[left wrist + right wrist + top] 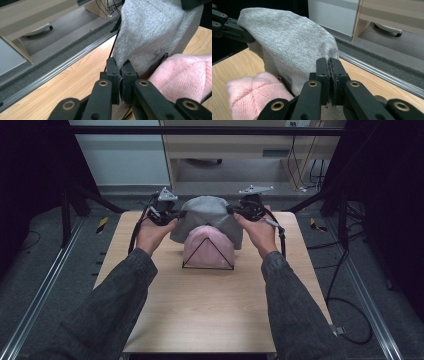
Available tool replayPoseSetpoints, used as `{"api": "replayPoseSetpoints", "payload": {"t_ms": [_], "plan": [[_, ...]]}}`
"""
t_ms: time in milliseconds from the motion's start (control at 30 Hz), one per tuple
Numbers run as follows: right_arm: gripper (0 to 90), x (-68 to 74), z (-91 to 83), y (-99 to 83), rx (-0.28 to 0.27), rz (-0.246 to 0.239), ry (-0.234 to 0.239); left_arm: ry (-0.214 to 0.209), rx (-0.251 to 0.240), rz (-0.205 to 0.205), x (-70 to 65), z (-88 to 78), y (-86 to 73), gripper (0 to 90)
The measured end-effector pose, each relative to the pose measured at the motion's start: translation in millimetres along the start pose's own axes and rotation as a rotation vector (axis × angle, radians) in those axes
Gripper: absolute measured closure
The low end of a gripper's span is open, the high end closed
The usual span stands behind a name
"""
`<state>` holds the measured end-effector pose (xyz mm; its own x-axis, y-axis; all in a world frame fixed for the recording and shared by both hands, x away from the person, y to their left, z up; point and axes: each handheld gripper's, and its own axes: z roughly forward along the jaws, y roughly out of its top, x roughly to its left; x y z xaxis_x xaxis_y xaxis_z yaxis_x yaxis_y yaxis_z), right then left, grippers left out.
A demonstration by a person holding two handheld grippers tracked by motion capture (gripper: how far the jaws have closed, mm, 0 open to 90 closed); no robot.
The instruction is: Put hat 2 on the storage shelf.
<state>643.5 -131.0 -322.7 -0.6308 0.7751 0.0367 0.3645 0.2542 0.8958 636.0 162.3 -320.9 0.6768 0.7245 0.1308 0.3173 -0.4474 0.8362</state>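
Observation:
A grey knit hat (pixel 207 215) hangs stretched between both grippers above the far middle of the wooden table (pixel 210 310). My left gripper (pixel 167 212) is shut on its left edge; in the left gripper view (pixel 120 75) the jaws pinch grey fabric (pixel 152 32). On the hat's right edge my right gripper (pixel 248 210) is shut, its jaws (pixel 328 72) clamping the grey hat's hem (pixel 292 42). Below the grey hat a pink knit hat (pixel 209 247) sits over a black wire triangular stand (pixel 207 266); the pink hat (pixel 185 75) (pixel 254 92) lies close beneath both grippers.
Black frame posts (pixel 67 215) stand at both sides of the table, and cables (pixel 345 285) trail over the grey floor at right. A light wooden cabinet (pixel 240 150) stands beyond the table's far edge. The near half of the table is bare wood.

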Motion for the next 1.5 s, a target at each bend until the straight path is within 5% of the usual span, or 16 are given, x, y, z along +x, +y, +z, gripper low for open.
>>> {"api": "replayPoseSetpoints", "payload": {"t_ms": [733,1500], "plan": [[87.0,5.3,5.2,-8.7,0.010,-0.004,0.010,-0.001,0.012,-0.020,0.9,2.6,-14.1,87.1],[86.6,13.9,18.5,-31.1,0.065,-0.009,0.012,0.004,0.090,-0.051,-2.4,19.2,-40.9,87.1]]}}
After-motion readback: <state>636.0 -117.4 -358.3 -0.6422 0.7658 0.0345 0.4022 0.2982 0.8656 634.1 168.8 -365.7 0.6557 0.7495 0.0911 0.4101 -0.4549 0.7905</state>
